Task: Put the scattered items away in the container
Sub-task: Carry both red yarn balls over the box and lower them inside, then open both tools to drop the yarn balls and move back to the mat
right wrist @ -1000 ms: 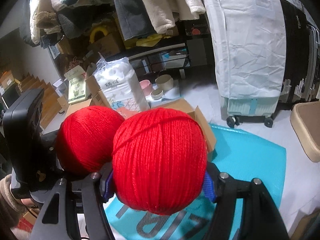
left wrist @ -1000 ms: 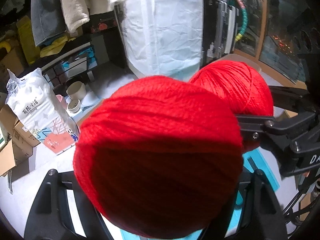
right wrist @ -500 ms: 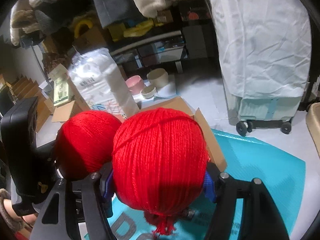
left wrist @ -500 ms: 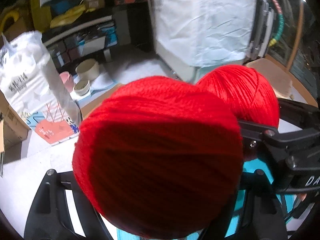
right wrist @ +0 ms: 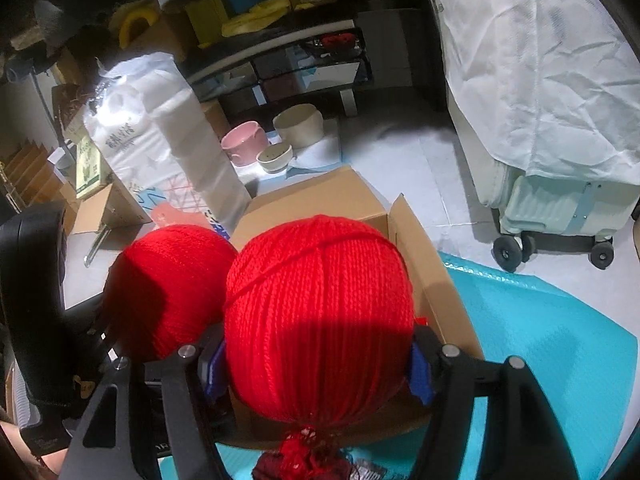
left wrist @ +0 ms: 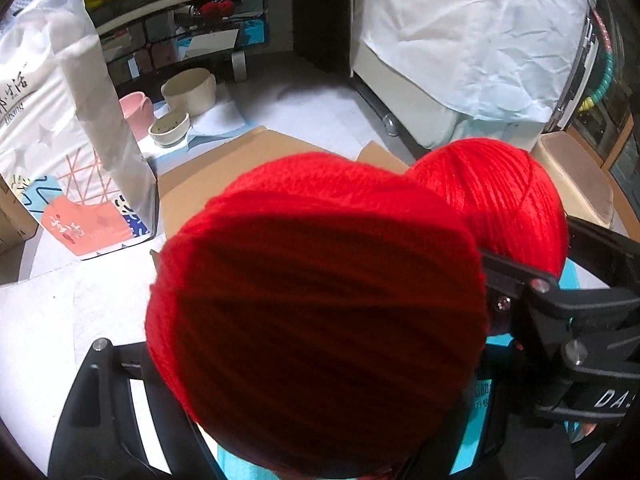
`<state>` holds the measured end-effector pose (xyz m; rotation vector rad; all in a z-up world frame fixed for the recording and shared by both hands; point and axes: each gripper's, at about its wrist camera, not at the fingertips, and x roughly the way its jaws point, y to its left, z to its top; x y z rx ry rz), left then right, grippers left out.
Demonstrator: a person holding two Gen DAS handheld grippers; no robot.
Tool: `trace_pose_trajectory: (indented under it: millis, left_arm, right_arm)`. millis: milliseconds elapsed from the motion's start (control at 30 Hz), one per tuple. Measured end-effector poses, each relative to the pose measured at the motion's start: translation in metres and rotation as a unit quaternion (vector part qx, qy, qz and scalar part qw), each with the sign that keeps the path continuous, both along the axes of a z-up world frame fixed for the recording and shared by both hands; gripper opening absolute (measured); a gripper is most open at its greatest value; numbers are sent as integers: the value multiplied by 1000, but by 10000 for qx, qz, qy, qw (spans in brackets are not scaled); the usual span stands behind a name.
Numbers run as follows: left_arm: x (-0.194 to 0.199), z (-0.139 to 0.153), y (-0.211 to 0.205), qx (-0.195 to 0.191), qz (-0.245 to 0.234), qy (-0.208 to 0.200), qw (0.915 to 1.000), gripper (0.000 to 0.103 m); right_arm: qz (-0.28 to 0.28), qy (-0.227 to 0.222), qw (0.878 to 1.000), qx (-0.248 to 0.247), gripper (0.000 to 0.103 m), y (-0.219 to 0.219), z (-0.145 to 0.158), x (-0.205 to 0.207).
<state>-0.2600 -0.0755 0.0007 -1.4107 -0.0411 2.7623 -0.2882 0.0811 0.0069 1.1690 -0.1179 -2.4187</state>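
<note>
Gripping a red yarn ball (left wrist: 316,312), the left tool (left wrist: 320,360) hangs beside the right tool (right wrist: 320,364), which clamps another yarn ball (right wrist: 320,320) above the cardboard box (right wrist: 320,196).

Two matt, fuzzy red yarn balls (right wrist: 320,320) over a smooth brown cardboard box (right wrist: 328,196) beside glossy plastic wrap (right wrist: 160,128).

Left gripper (left wrist: 320,344): one yarn ball (left wrist: 316,304) between its fingers. Right gripper (right wrist: 320,364), just beside it: second yarn ball (right wrist: 320,328), touching the first. Below and ahead of both: open cardboard box (right wrist: 436,280) on a floor mat (right wrist: 540,340). Left of box: paper-roll pack (right wrist: 160,128). Behind box: three bowls (right wrist: 298,124) on the floor. Right: covered suitcase (right wrist: 560,200) on wheels.
</note>
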Motion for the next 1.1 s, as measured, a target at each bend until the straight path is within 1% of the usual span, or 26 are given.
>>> trace_pose_trajectory:
  millis: [67,133,200,233,300,333,367,400,467,567,667,733,833,933,1100]
  left_arm:
    - [-6,-4,-3,88,17,-83,9999,80]
    - [-13,-9,-6,142,33,-261,9996,82]
    - [-18,-15,-6,29,91,-387,9992,84]
    - [-19,-17,-5,-56,119,-420,9990,86]
    - [-21,-21,-3,-211,142,-481,9985,91]
    - [-21,-23,-2,-292,158,-530,9980,95]
    - [-22,-25,0,-374,177,-572,9975,98]
    - [-22,-26,0,-426,190,-571,9973,99]
    - [-20,-25,1,-499,232,-538,9970,103]
    - [-17,-21,-1,-518,284,-580,9966,103]
    - [-6,-14,4,-672,233,-578,9958,103]
    - [2,-11,6,-734,212,-573,9954,103]
    - [12,-12,8,-767,143,-698,9945,103]
    - [24,-13,13,-839,43,-717,9939,103]
    - [46,-16,19,-821,-34,-806,9934,103]
  right_arm:
    - [-33,-18,10000,-9,73,0,-4,-5]
    - [-93,-87,9999,-22,78,1,-9,-12]
    - [-182,-258,9995,-63,80,4,-15,-17]
    - [-228,-354,9991,-70,82,4,-19,-20]
    - [-334,-542,9980,36,85,4,-27,-24]
    - [-419,-594,9973,139,85,4,-30,-25]
    - [-467,-594,9969,214,85,5,-33,-25]
    - [-490,-557,9969,257,85,6,-34,-23]
    - [-594,-470,9962,421,89,9,-35,-21]
    - [-771,-386,9948,537,90,17,-33,-18]
    - [-790,-446,9953,353,90,27,-30,-13]
    - [-764,-367,9957,366,90,31,-26,-6]
    - [-621,-270,9970,374,90,35,-22,9]
    - [-533,-209,9970,524,90,35,-21,23]
    - [-363,-151,9975,581,90,36,-17,49]
